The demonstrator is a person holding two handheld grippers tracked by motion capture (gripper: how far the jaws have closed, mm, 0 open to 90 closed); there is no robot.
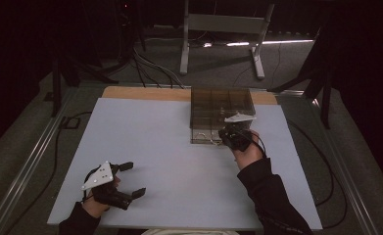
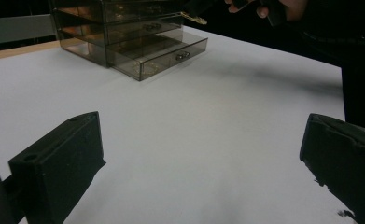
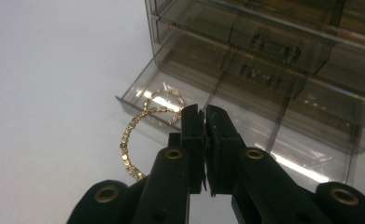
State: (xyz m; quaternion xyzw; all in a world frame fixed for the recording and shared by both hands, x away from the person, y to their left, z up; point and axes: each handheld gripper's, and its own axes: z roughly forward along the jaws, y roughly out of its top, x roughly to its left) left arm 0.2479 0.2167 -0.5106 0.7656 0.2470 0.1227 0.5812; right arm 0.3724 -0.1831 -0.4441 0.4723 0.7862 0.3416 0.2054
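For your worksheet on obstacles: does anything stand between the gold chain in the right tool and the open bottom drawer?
Nothing visible does: the gold chain hangs from the right tool at the open bottom drawer, beside its front edge.

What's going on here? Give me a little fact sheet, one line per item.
Surface: white table
Box: smoky clear drawer organizer, bottom drawer pulled open
Jewelry: gold chain bracelet, hanging at the open drawer's front edge
Right tongs: shut on the bracelet
Left tongs: open, holding nothing, near the table's front left corner
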